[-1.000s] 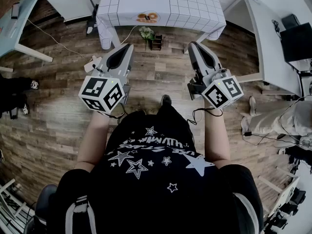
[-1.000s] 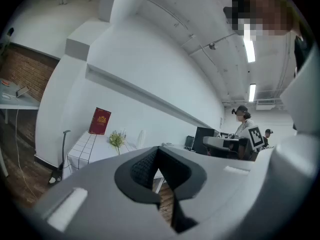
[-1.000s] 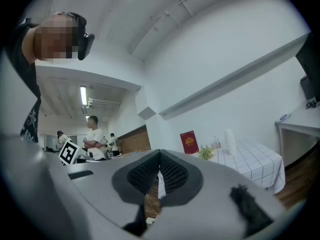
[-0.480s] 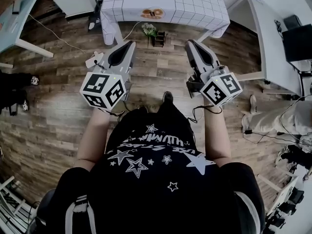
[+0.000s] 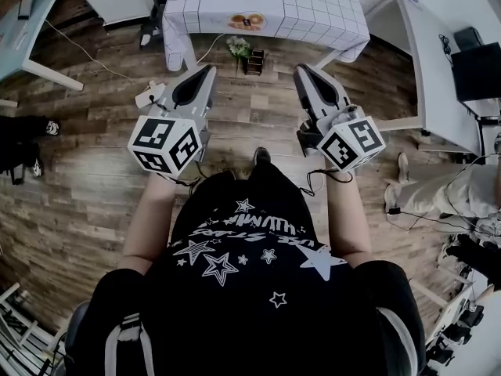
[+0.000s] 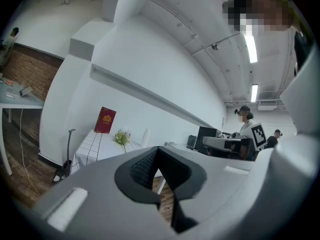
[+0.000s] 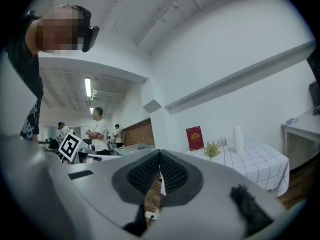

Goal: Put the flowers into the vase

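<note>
Both grippers are held level in front of the person, pointing at a table with a white checked cloth (image 5: 313, 6). My left gripper (image 5: 207, 72) is shut with nothing in it, and so is my right gripper (image 5: 300, 72). On the table stand a small bunch of yellow-green flowers (image 7: 212, 150), a tall white vase (image 7: 238, 139) and a red card (image 7: 195, 134). The left gripper view shows the same flowers (image 6: 121, 138) and red card (image 6: 105, 120) past the shut left gripper (image 6: 157, 150). Another small bunch of flowers (image 5: 237, 47) sits on the floor by the table's front, beside a dark box (image 5: 254, 61).
Wooden floor lies between me and the table, with a white power strip (image 5: 149, 96) and cables at the left. White desks stand at the left (image 5: 31, 30) and the right (image 5: 438, 69), the right one with a monitor (image 5: 477, 65). Other people stand at the sides.
The person has stepped a little closer to the table, and both grippers have edged toward it. Both stay shut and empty.
</note>
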Tool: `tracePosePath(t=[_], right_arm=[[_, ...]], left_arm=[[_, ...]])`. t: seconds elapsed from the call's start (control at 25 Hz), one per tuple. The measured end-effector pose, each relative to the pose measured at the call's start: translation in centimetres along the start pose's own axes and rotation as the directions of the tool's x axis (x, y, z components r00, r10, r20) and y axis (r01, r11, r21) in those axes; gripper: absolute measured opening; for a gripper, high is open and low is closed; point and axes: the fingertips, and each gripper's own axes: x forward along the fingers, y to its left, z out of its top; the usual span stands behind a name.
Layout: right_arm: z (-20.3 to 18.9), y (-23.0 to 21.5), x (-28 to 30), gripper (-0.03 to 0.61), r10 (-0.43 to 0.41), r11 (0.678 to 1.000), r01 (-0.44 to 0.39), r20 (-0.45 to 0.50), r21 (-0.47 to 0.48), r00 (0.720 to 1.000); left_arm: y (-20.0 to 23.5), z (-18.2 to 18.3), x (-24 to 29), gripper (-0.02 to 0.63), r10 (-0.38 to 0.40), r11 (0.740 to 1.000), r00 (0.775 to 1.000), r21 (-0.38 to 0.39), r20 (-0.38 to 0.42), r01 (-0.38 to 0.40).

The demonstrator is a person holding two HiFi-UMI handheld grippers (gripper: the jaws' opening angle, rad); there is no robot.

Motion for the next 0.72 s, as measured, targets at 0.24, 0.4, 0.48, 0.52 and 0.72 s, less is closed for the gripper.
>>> tracePosePath(t=[0.24, 0.4, 0.48, 0.52, 0.72], right_arm=[[-0.4, -0.7, 0.2, 0.012, -0.030, 1.000, 0.030, -0.009, -0.011, 1.000], [-0.5, -2.6, 0.3, 0.012, -0.053, 0.999, 0.053, -0.007, 0.010, 0.999], [-0.6, -3.5, 0.5, 0.012, -0.058, 0.998, 0.058, -0.002, 0.024, 0.998], [-0.7, -4.0, 0.7, 0.012, -0.058, 0.998, 0.058, -0.001, 0.029, 0.998], [-1.1, -6.2, 3.0, 0.012, -0.028, 0.999, 0.028, -0.004, 0.035, 1.000]], left_arm=[[0.0, -0.1, 0.2, 0.008, -0.016, 1.000, 1.000, 0.010, 0.005, 0.016], [0.7, -0.1, 1.5, 0.009, 0.011, 1.000, 1.000, 0.003, -0.006, -0.011], [0.9, 0.1, 2.2, 0.009, 0.024, 1.000, 1.000, 0.016, -0.007, -0.024], [0.9, 0.1, 2.6, 0.008, 0.030, 0.999, 1.000, 0.025, -0.007, -0.030], [1.9, 0.7, 4.8, 0.008, 0.084, 0.994, 0.996, 0.076, -0.005, -0.083]])
